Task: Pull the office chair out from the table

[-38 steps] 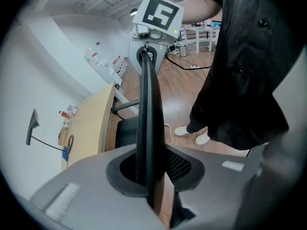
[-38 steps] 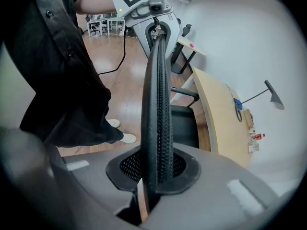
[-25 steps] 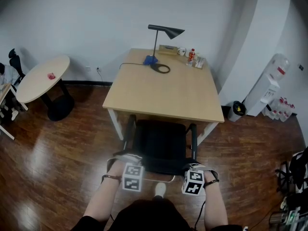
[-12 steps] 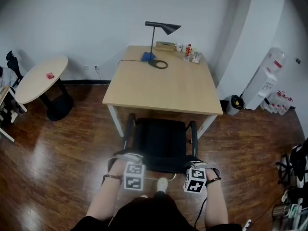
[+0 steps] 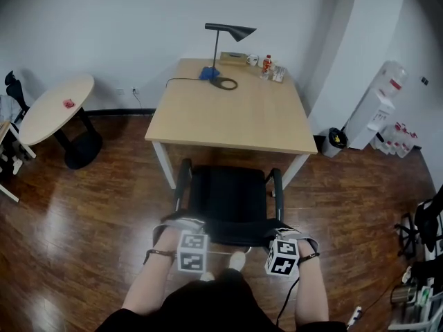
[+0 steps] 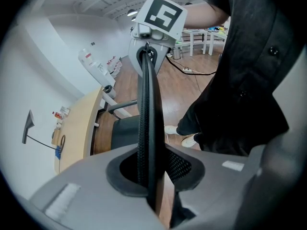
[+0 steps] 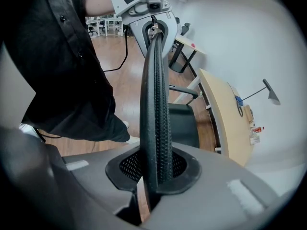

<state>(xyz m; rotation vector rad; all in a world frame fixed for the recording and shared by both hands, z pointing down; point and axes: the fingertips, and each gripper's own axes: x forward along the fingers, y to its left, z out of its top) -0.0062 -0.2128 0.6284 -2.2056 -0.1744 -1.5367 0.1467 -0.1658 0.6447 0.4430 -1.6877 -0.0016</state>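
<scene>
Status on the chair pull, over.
Left gripper, right gripper: both shut on office chair backrest top. Chair close to table near edge. Person's shoe directly behind it.

The wooden table (image 5: 235, 116) bears a desk lamp (image 5: 232, 30), a mug (image 5: 252, 60) and a bottle (image 5: 266, 65).

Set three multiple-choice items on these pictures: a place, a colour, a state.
1. Where does the lamp stand?
A. on the round table
B. on the rectangular table
C. on the floor

2. What colour is the office chair?
A. red
B. white
C. black

3. The left gripper has its jaws:
A. apart and empty
B. shut on the backrest
C. shut on a mug

Answers: 1 B, its base sits at that table's far end; 2 C, seat and backrest are black; 3 B, the backrest's edge is clamped between them.
</scene>
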